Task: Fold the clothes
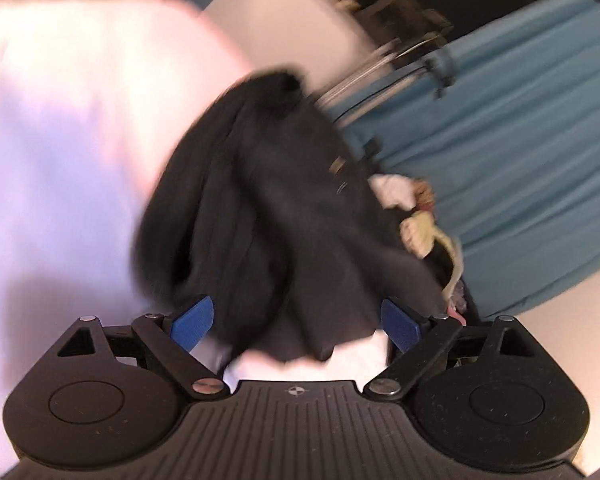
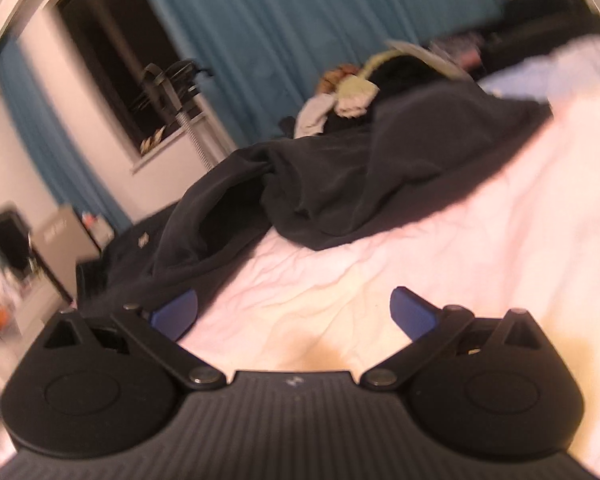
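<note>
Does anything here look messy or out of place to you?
Yes. The dark garment lies crumpled in a heap on the pale bedsheet, not folded, with one end spilling over the bed's edge. Behind it sits a jumble of small light clothes. Both views are blurred.

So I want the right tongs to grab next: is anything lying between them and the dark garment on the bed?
Nothing visible. The right tongs stand open over bare, wrinkled pale pink bedsheet, and the crumpled black fabric garment lies just beyond them, its near edge unobstructed.
</note>
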A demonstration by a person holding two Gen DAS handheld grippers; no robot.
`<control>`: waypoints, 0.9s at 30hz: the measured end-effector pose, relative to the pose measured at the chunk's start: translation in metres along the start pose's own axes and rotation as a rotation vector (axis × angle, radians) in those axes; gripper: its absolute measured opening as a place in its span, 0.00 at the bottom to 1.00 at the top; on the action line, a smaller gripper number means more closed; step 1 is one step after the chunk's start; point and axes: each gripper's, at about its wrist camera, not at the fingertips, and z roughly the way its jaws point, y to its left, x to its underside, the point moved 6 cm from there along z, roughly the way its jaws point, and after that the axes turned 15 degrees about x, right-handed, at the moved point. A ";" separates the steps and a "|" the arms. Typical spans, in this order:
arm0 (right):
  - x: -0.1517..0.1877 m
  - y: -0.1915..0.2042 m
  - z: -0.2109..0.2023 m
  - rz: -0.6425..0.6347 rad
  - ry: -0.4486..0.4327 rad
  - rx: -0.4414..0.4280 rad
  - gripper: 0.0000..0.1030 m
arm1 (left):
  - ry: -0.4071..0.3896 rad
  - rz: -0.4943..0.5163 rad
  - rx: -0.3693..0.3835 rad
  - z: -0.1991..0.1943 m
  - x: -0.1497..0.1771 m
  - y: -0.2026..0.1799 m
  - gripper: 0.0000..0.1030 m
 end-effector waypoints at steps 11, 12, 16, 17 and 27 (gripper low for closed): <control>-0.059 -0.059 0.088 0.399 0.093 -0.032 1.00 | -0.120 -0.260 0.042 0.049 0.021 0.058 0.89; -0.063 -0.062 0.099 0.404 0.102 -0.025 1.00 | -0.126 -0.245 0.042 0.054 0.020 0.060 0.87; -0.070 -0.078 0.137 0.425 0.095 -0.010 1.00 | -0.140 -0.183 0.057 0.074 0.012 0.057 0.87; -0.074 -0.078 0.146 0.418 0.075 -0.013 1.00 | -0.151 -0.174 0.054 0.077 0.010 0.057 0.86; -0.114 -0.075 0.173 0.360 -0.072 0.009 0.25 | -0.238 -0.107 0.007 0.068 -0.012 0.055 0.19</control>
